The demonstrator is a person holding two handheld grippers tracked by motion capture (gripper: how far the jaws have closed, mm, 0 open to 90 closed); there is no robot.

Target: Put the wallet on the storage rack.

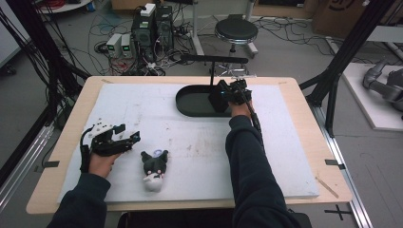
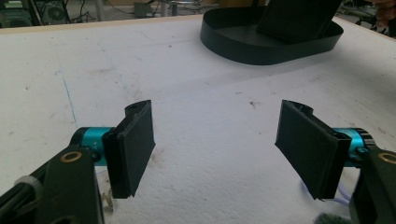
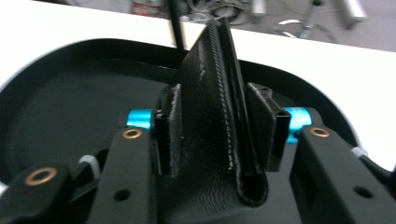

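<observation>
My right gripper [image 1: 223,95] is shut on a black leather wallet [image 3: 215,116], held on edge over the black oval tray [image 1: 190,102] at the back of the white mat. The right gripper view has the wallet's stitched fold clamped between both jaws, with the tray's floor [image 3: 70,98] behind it. My left gripper [image 1: 130,138] rests low at the left of the mat, jaws wide apart with nothing between them [image 2: 215,149]. A small black and white plush toy [image 1: 153,168] lies just right of it. The tray [image 2: 243,46] and wallet [image 2: 294,18] appear far off in the left gripper view.
A thin black post with a crossbar [image 1: 213,59] rises from the tray's back. The white foam mat [image 1: 190,142] covers most of the wooden table [image 1: 332,185]. Beyond the table are a stool [image 1: 236,31], computer cases and cables on the floor.
</observation>
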